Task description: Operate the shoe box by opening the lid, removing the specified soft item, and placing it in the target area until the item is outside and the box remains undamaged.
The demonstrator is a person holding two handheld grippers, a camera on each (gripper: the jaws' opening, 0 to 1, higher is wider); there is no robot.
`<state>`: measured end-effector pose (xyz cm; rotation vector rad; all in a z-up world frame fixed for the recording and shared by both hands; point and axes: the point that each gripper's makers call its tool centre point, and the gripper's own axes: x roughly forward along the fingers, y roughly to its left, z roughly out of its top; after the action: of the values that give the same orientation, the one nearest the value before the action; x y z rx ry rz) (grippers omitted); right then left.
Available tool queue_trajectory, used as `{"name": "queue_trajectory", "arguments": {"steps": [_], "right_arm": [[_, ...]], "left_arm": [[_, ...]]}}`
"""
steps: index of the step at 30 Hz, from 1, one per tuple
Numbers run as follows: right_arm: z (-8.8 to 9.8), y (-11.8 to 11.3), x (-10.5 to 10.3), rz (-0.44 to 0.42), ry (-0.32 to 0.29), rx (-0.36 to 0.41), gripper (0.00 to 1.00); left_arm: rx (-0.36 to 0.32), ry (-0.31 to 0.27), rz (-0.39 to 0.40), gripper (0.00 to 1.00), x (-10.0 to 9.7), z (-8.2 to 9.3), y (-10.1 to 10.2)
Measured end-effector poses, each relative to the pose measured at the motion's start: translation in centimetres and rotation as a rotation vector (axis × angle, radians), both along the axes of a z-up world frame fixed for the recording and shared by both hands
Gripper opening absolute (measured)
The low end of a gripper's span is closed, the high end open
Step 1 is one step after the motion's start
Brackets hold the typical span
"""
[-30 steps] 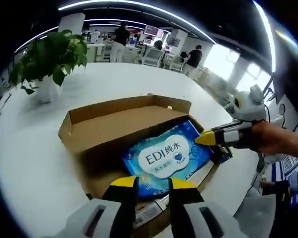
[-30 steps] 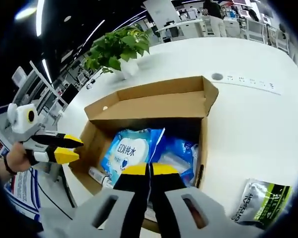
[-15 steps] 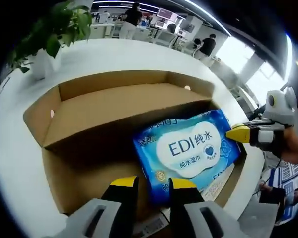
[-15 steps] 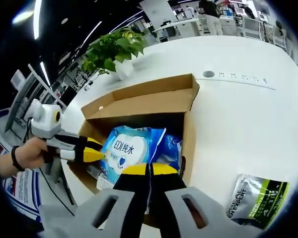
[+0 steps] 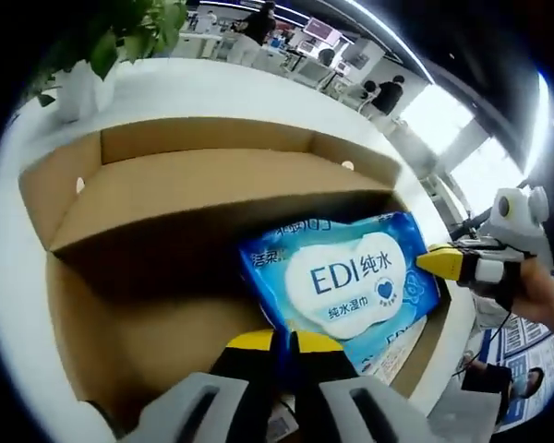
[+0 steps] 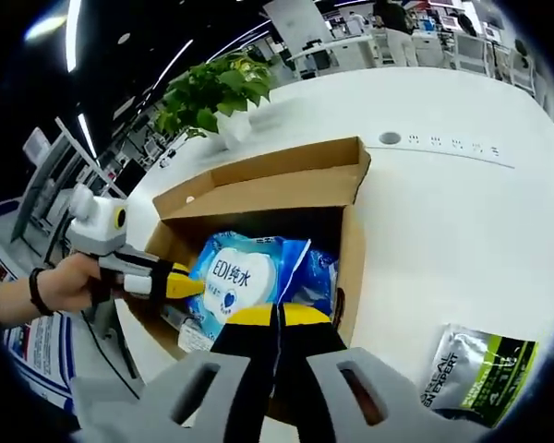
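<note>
The white counter [image 6: 462, 231] carries the open cardboard shoe box [image 6: 268, 198], its lid folded back, with a potted plant [image 6: 212, 92] beyond it and a green-and-silver packet [image 6: 480, 365] lying well apart from the box. Inside the box lies the blue pack of wet wipes [image 5: 346, 281], the soft item to be taken out; it is not yet out.

The left gripper [image 5: 283, 343] has just changed: its jaws, spread apart half a second ago, now stand together at the near edge of the pack, apparently pinching it, though the contact itself is hidden. In the right gripper view it reaches into the box from the left, its yellow tip touching the pack. The right gripper [image 6: 277, 317] keeps its jaws pressed together, holding nothing, hovering at the box's near wall.

The grasp seems made, so lifting comes next.
</note>
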<state>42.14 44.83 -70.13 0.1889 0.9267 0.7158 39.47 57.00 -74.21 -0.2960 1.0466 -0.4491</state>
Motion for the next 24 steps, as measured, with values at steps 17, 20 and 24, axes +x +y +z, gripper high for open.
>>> {"name": "queue_trajectory", "arguments": {"steps": [17, 20, 24], "right_arm": [[1.7, 0.3, 0.8, -0.004, -0.013, 0.041, 0.00], [2.8, 0.6, 1.3, -0.007, -0.022, 0.055, 0.00], [4.4, 1.2, 2.0, 0.004, -0.051, 0.063, 0.00]], "left_arm": [[0.000, -0.068, 0.002, 0.02, 1.1, 3.5, 1.8], [0.007, -0.091, 0.002, 0.02, 1.3, 5.1, 2.0], [0.014, -0.119, 0.005, 0.02, 1.6, 6.7, 2.5]]}}
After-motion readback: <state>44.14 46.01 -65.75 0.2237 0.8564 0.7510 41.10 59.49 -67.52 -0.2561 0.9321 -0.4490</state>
